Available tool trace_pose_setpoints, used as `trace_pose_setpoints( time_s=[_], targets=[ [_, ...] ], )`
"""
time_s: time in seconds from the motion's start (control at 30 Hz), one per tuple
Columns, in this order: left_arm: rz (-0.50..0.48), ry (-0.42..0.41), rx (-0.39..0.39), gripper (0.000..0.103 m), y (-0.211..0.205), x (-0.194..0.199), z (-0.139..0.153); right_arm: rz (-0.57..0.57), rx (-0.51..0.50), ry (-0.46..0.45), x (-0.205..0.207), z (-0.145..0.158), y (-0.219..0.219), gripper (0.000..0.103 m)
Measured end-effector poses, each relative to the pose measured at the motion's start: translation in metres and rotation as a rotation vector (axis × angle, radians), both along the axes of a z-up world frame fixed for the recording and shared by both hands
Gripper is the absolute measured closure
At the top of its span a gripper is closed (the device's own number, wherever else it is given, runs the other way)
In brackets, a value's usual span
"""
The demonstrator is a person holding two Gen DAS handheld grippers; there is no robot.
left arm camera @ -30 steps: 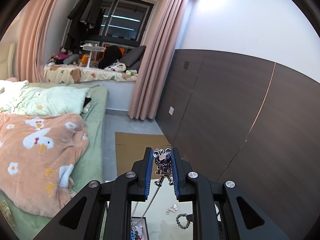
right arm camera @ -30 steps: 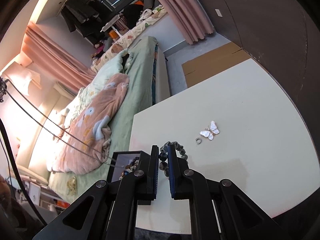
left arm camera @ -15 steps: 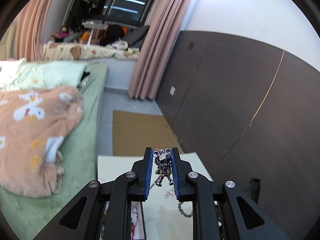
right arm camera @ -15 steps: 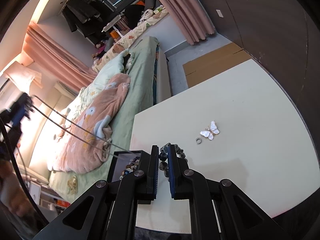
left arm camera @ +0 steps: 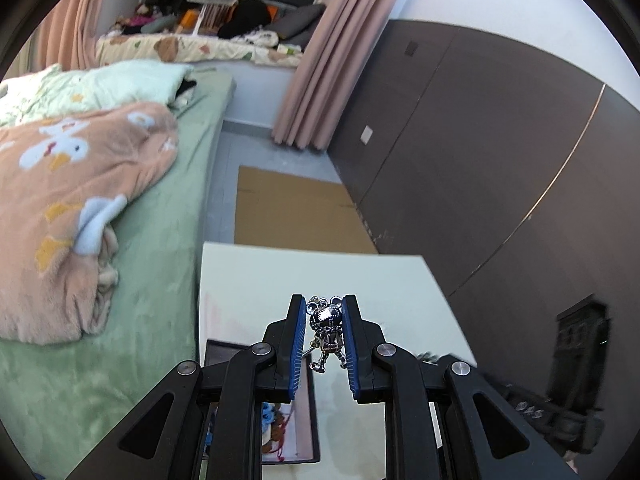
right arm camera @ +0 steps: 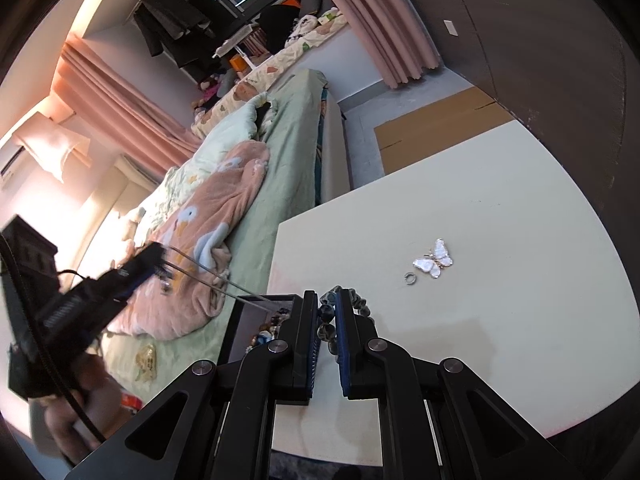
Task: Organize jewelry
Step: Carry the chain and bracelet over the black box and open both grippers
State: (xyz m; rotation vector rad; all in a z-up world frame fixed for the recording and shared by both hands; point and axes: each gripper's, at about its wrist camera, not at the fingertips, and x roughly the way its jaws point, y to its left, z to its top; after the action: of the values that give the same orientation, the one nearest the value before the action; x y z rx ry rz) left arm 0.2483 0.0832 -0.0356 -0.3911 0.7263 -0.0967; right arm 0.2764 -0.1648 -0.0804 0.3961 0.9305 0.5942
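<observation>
My left gripper point(left arm camera: 324, 314) has its jaws clamped on a silver bear pendant point(left arm camera: 328, 330), held above the dark jewelry box point(left arm camera: 311, 420) on the bench point(left arm camera: 320, 272). My right gripper point(right arm camera: 327, 312) has its jaws closed on a dark bead bracelet point(right arm camera: 356, 300). A butterfly brooch point(right arm camera: 434, 259) and a small ring point(right arm camera: 409, 278) lie close together on the bench.

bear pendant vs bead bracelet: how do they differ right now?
The bear pendant is one shiny silver figure on a thin chain; the bead bracelet is a loop of dark round beads. The pendant hangs above the table; the bracelet lies on it. Both are clamped: left gripper, right gripper.
</observation>
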Motion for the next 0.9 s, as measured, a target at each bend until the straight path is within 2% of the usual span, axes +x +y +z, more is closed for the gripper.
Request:
trace_pose_setpoints(
  time_s=[0.17, 0.27, 0.37, 0.4, 0.53, 0.9],
  targets=[
    [-0.008, 0.057, -0.057, 0.084, 0.003, 0.008, -0.027, 0.015, 0.017, -0.019, -0.003, 0.002, 0.008, 0.092],
    [-0.017, 0.066, -0.109, 0.084, 0.009, 0.011, -0.034, 0.031, 0.021, -0.024, -0.004, 0.001, 0.014, 0.093],
    [-0.007, 0.083, -0.127, 0.082, 0.016, 0.014, -0.036, 0.048, 0.028, -0.029, -0.005, 0.000, 0.022, 0.092],
    [0.003, 0.095, -0.135, 0.079, 0.020, 0.015, -0.037, 0.052, 0.031, -0.027, -0.005, -0.001, 0.024, 0.093],
    [0.056, 0.105, -0.154, 0.049, 0.037, 0.013, -0.039, 0.074, 0.055, -0.029, -0.005, -0.002, 0.034, 0.092],
    [0.125, 0.091, -0.170, 0.047, 0.063, 0.001, -0.034, 0.144, 0.128, -0.008, -0.001, -0.007, 0.073, 0.092]
  ],
)
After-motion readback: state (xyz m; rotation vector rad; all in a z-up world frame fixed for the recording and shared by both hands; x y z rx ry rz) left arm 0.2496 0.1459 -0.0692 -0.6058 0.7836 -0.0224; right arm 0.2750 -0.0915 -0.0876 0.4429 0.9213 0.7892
